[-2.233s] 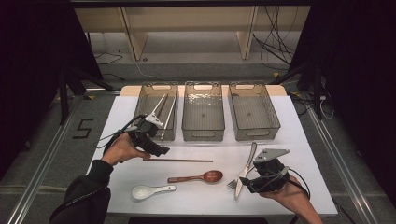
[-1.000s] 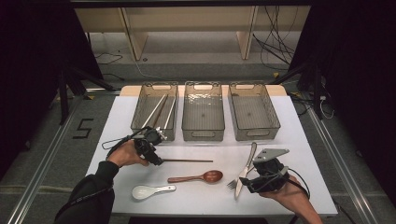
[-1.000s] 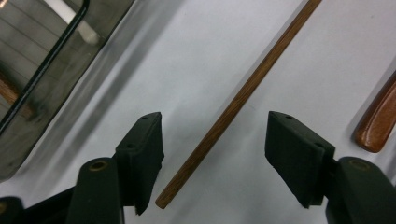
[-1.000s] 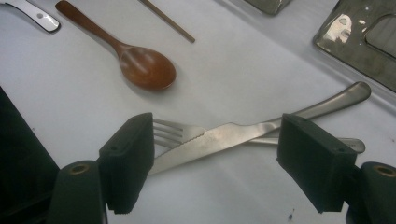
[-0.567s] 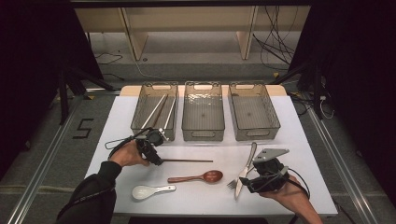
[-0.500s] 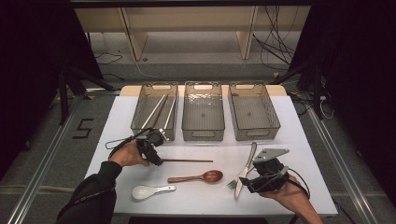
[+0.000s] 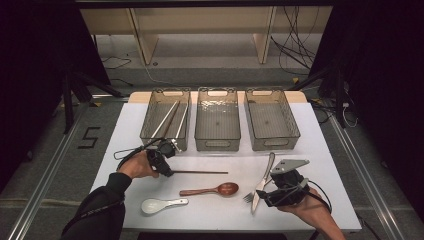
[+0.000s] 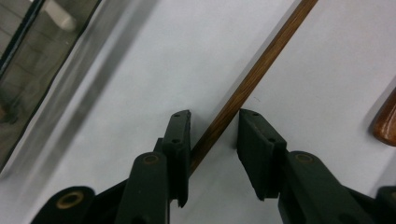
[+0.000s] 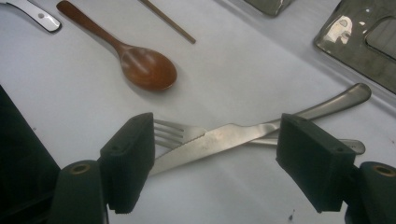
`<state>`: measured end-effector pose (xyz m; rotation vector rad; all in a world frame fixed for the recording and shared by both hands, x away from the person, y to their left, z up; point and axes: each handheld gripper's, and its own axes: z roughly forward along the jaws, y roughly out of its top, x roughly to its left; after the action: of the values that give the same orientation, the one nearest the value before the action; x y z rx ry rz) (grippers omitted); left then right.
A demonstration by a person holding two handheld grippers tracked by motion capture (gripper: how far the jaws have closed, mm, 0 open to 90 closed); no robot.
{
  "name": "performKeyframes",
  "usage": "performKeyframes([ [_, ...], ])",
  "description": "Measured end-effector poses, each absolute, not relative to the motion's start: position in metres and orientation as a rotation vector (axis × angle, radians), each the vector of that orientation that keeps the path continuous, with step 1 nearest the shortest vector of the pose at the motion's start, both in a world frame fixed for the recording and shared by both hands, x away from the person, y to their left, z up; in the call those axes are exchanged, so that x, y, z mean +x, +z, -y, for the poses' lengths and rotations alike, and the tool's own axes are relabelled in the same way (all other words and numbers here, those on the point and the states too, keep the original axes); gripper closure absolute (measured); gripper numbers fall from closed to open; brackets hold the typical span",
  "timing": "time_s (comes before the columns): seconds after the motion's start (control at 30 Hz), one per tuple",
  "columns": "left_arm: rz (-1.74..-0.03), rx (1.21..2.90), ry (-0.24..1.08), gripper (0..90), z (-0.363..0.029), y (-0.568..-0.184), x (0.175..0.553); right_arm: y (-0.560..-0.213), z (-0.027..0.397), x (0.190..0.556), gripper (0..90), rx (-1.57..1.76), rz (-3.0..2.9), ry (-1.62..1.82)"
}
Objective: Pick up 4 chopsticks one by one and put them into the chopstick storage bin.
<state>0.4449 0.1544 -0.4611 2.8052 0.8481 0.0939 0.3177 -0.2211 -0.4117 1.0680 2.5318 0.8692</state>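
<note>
Brown chopstick (image 8: pixel 252 79) between closing left gripper (image 8: pixel 214 140) fingers, ungripped | right gripper (image 9: pixel 215 163) fingers open

we see open white table (image 7: pixel 320 150) between the three bins (image 7: pixel 217 125) at twelve o'clock and the cutlery. the wooden spoon (image 7: pixel 210 190) and white spoon (image 7: pixel 162 204) block six o'clock; crossed knife (image 7: pixel 263 181) and fork (image 7: pixel 250 196) block four o'clock.

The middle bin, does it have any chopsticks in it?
No. In the high view the middle bin holds nothing, and the chopsticks lie in the left bin.
</note>
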Motion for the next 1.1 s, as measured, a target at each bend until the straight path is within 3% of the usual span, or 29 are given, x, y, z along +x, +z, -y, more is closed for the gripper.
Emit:
performKeyframes([
  [0.43, -0.620, 2.879, 0.094, 82.3, -0.151, -0.460, 0.439, -0.412, 0.221, 0.318, 28.9, 1.066, -2.532, 0.865],
  [1.1, -0.516, 2.825, 0.104, 83.6, -0.145, -0.445, 0.432, -0.411, 0.222, 0.318, 28.9, 1.077, -2.529, 0.865],
])
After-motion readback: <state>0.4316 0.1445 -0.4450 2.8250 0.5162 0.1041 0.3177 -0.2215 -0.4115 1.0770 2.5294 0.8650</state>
